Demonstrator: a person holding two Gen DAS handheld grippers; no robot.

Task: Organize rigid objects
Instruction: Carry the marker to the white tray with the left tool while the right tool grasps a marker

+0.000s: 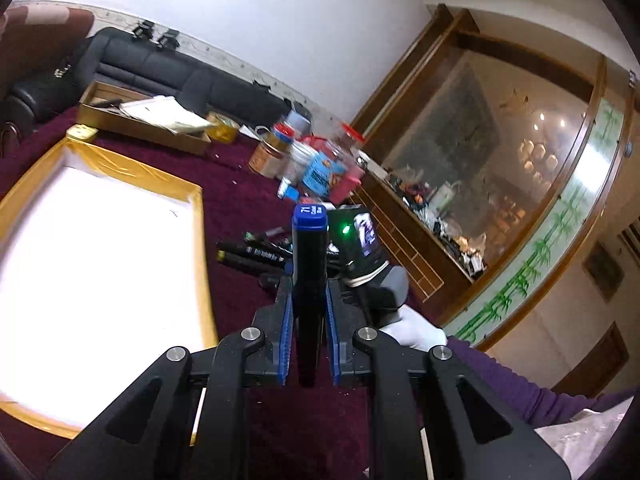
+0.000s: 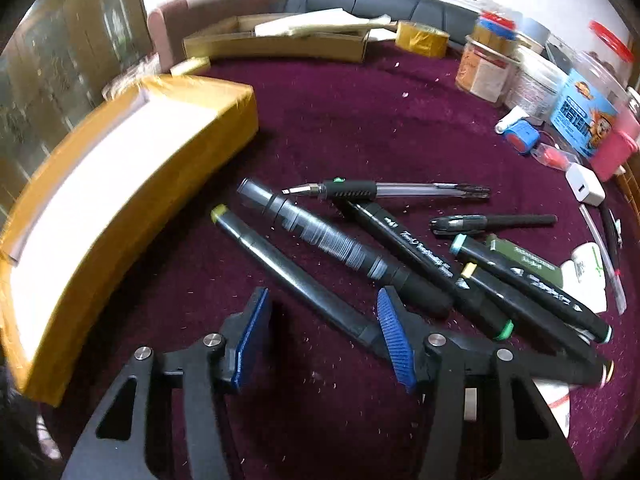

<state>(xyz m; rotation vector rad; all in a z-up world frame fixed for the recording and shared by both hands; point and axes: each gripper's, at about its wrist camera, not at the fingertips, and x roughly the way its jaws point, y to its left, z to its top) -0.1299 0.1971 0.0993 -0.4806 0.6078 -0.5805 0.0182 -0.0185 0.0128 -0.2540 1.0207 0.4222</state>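
My left gripper (image 1: pixel 308 292) is shut on a black marker with a blue cap (image 1: pixel 309 256), held up above the maroon tablecloth. The right gripper shows beyond it (image 1: pixel 360 240), held by a white-gloved hand. My right gripper (image 2: pixel 324 320) is open and empty, low over the cloth. A black marker with a yellow-green end (image 2: pixel 288 264) runs under its right finger (image 2: pixel 394 340). A pile of black markers (image 2: pixel 420 252) and pens (image 2: pixel 392 191) lies just ahead and to the right. A shallow yellow-taped box with a white inside (image 2: pixel 120 184) lies at the left; it also shows in the left wrist view (image 1: pixel 100 240).
Jars and tubs (image 2: pixel 520 72) stand at the back right, with a white charger (image 2: pixel 584 189) and small blue and red items (image 2: pixel 524 136). A long cardboard box (image 2: pixel 280 46) and a tape roll (image 2: pixel 420 38) lie at the back. A black sofa (image 1: pixel 160 68) is behind the table.
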